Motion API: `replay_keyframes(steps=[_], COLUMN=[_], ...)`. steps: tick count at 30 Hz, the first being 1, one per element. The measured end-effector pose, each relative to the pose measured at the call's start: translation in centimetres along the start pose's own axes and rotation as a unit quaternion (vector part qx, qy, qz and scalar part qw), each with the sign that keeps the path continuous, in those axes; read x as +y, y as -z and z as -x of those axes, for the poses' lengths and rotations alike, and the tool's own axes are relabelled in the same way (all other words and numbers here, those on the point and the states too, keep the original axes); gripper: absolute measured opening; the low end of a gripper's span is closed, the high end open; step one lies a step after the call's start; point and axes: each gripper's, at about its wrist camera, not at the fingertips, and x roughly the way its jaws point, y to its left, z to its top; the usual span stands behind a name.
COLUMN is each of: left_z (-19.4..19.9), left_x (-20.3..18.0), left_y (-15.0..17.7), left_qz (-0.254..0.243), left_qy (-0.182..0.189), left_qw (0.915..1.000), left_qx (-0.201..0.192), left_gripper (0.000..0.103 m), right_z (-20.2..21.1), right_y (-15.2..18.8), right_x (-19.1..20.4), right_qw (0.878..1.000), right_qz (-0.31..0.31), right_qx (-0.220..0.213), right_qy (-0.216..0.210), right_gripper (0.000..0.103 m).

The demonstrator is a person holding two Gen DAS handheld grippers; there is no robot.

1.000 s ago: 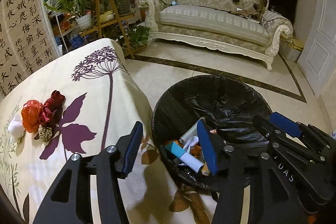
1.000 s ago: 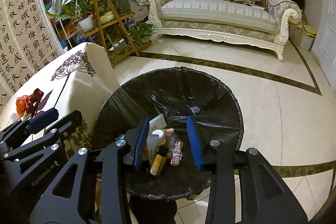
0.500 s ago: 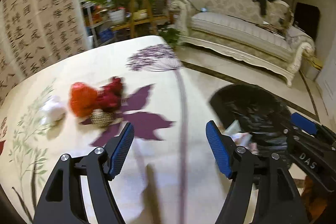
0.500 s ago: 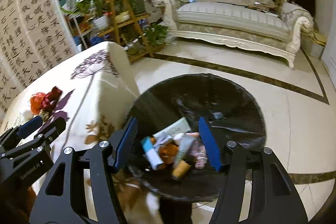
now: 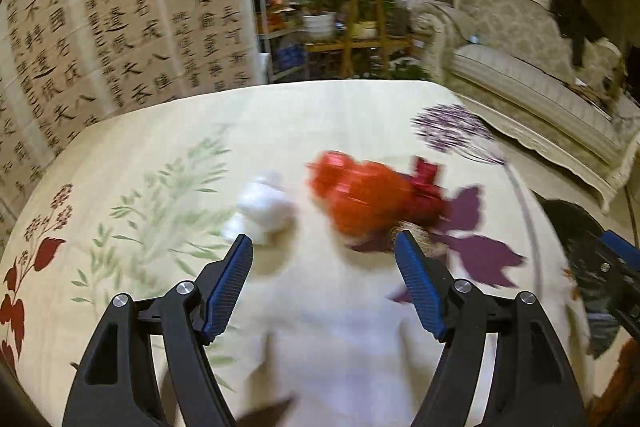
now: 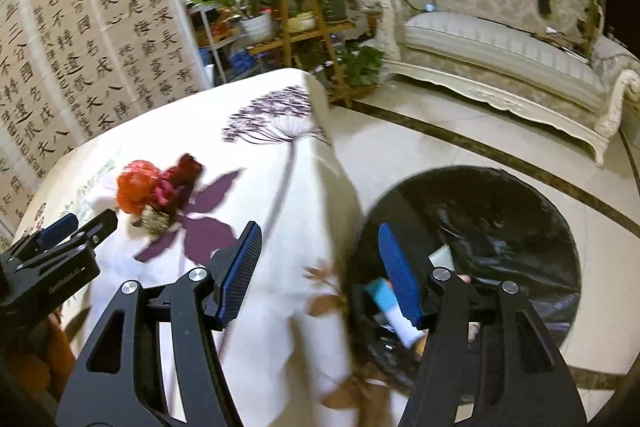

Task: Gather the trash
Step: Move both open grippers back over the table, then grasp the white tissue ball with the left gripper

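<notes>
Left gripper (image 5: 324, 259): the two blue-padded fingers (image 5: 228, 287) stand wide apart over the cloth-covered table (image 5: 320, 347). Its jaws have just been opening. Nothing lies between the pads and they touch nothing; only bare cloth shows in the gap.

Trash on the table, just beyond the left fingertips: a white wad (image 5: 264, 207) lies ahead of the left finger; an orange bag (image 5: 360, 191) lies ahead of the gap, toward the right finger, touching a dark red scrap (image 5: 428, 187) on its right. A small straw-coloured piece (image 5: 416, 239) sits at the near edge of the orange bag, just past the right fingertip. All of this is blurred; finer detail cannot be told.

Right gripper (image 6: 316, 251): fingers apart, though less widely than the left pair, and empty. Its jaws have just been opening. The left finger (image 6: 240, 271) hangs over the table's edge and the right finger over the rim of the bin (image 6: 520, 211). The pads touch nothing.

Bin: black-lined, standing on the floor just beside the table. Several pieces already lie inside, among them a white-and-teal tube (image 6: 392, 307) seen behind the right finger.

From the right wrist view the orange bag (image 6: 136, 187), red scrap (image 6: 180, 175) and straw-coloured piece (image 6: 154, 219) lie together on the cloth, near the left gripper's tip (image 6: 68, 231) and well apart from the bin.
</notes>
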Motion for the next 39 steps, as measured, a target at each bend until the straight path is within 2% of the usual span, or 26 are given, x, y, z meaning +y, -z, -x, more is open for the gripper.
replay_keyframes(steps=[4,8,14,16,18,20,23,26,39], left_z=[-1.6,-3.5,-5.0,-5.2,-5.5,-5.6,-5.5,-5.2,-3.7], left_x=[2.1,3.8,5.0,5.0,5.0,4.9,5.0,5.3,9.8], left_y=[-0.8,-1.3,-1.7,-1.8,-1.8,-1.6,-1.6,-1.6,-1.7], left_qz=[0.011,0.021,0.032,0.028,0.023,0.021,0.019,0.017,0.033], left_qy=[-0.016,-0.016,0.009,0.015,0.02,0.029,0.035,0.037,-0.002], left_qw=[0.9998,0.9994,0.9984,0.9983,0.998,0.9975,0.9975,0.9977,0.999], left_qx=[0.008,0.024,0.046,0.048,0.055,0.061,0.059,0.054,0.031], left_gripper=[0.072,0.073,0.073,0.067,0.052,0.042,0.036,0.034,0.034], right_z=[-0.9,-1.6,-2.6,-2.8,-3.1,-3.3,-3.8,-4.0,-5.3], right_y=[-1.0,-1.9,-3.0,-3.3,-3.6,-3.7,-3.7,-3.8,-3.8], right_x=[2.2,4.0,6.0,6.6,7.3,7.7,8.7,9.8,14.8], right_qw=[1.0,0.999,0.998,0.998,0.998,0.997,0.997,0.996,0.99], right_qz=[0.016,0.033,0.047,0.051,0.056,0.06,0.068,0.077,0.115], right_qx=[0.002,0.002,0.002,0.002,0.003,0.004,0.008,0.011,0.024], right_qy=[-0.013,-0.022,-0.032,-0.034,-0.036,-0.038,-0.043,-0.048,-0.08], right_gripper=[0.059,0.059,0.059,0.059,0.059,0.059,0.059,0.059,0.059])
